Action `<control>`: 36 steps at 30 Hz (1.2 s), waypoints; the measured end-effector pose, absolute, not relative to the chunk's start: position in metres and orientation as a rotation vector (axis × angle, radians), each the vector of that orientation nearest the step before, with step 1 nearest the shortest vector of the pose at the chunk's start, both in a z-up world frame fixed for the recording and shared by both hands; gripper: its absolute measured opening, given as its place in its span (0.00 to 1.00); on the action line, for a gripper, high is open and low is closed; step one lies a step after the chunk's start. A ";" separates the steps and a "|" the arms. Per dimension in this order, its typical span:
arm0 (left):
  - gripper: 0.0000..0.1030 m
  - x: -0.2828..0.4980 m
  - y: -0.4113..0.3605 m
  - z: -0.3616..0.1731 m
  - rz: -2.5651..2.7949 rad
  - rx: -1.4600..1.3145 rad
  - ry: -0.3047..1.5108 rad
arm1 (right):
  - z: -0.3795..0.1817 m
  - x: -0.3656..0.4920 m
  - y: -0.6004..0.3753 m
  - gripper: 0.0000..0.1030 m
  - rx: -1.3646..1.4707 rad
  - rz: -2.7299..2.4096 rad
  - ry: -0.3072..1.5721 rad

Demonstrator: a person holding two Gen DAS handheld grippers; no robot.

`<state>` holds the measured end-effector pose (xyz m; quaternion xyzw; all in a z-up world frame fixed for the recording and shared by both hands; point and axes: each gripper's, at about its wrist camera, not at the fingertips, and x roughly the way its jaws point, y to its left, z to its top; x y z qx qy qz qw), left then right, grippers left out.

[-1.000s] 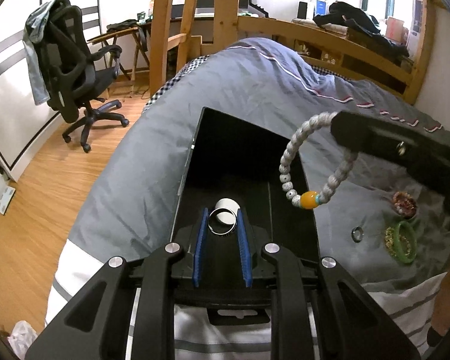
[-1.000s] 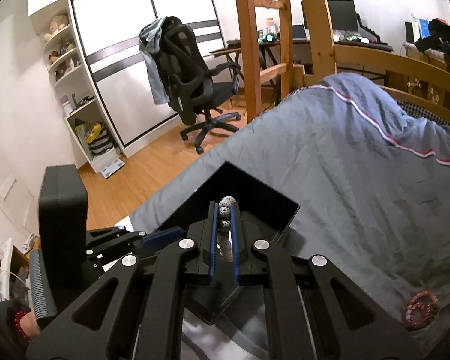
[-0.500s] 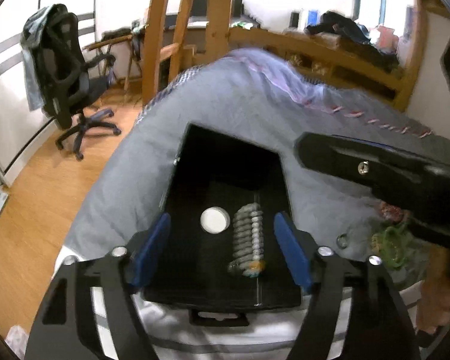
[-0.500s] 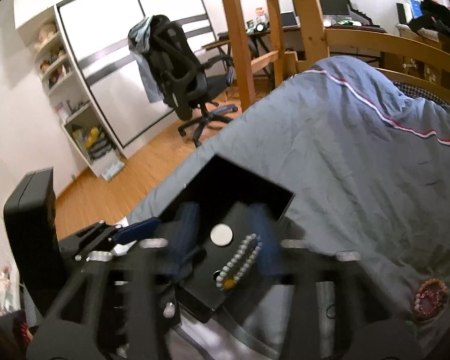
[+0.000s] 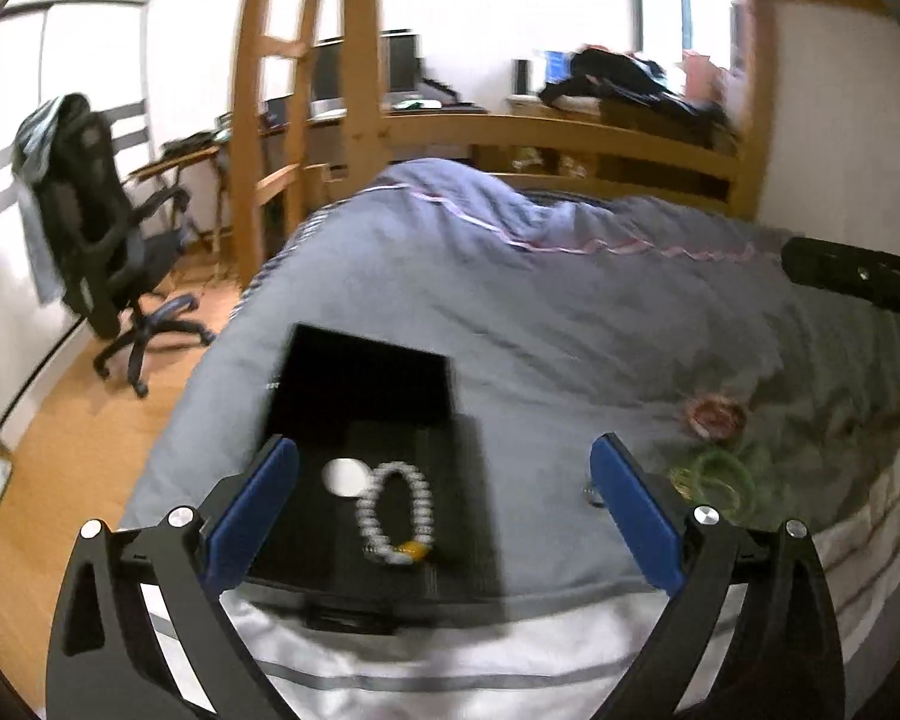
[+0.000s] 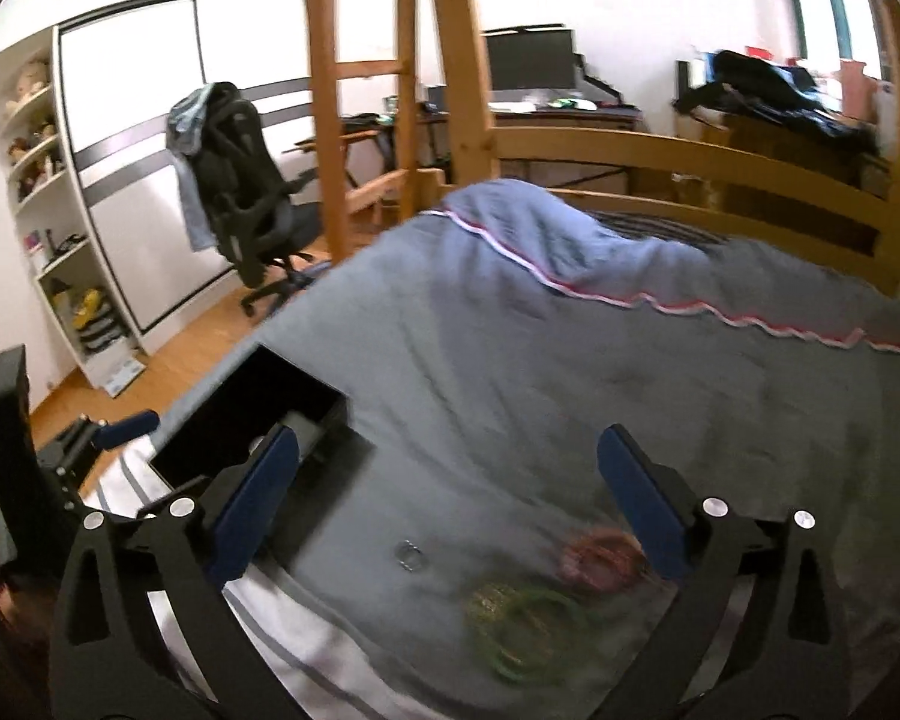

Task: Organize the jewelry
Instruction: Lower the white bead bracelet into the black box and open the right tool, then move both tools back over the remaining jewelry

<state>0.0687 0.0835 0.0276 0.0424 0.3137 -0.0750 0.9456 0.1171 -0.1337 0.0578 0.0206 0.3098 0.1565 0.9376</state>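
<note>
Both grippers, left (image 5: 444, 504) and right (image 6: 447, 498), are wide open and hold nothing. White bead bracelet (image 5: 397, 513) lies inside the black box (image 5: 354, 384). Next step, I think: the right one lowers onto the small ring (image 6: 409, 555) beside the box.

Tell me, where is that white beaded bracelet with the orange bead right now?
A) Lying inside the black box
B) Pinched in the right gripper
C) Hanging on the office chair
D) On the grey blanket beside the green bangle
A: the left wrist view shows the white beaded bracelet lying flat inside the black box next to a white ring, while the left gripper and the right gripper are both wide open and empty.
</note>
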 end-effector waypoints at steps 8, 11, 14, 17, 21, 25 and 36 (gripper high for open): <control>0.94 0.057 0.011 0.011 -0.317 -0.028 0.700 | 0.043 0.091 -0.192 0.96 0.093 0.269 0.658; 0.94 0.053 -0.016 -0.006 -0.342 0.076 0.726 | 0.033 0.088 -0.205 0.96 0.113 0.270 0.663; 0.94 0.054 -0.026 -0.016 -0.358 0.107 0.745 | 0.020 0.088 -0.214 0.96 0.121 0.260 0.669; 0.94 0.059 -0.029 -0.022 -0.373 0.086 0.770 | 0.006 0.089 -0.221 0.96 0.143 0.255 0.678; 0.94 0.066 -0.036 -0.034 -0.378 0.091 0.809 | -0.014 0.092 -0.225 0.96 0.169 0.255 0.705; 0.94 0.067 -0.049 -0.045 -0.383 0.145 0.827 | -0.031 0.095 -0.230 0.96 0.202 0.258 0.716; 0.94 0.080 -0.057 -0.059 -0.414 0.149 0.858 | -0.066 0.118 -0.227 0.96 0.233 0.289 0.748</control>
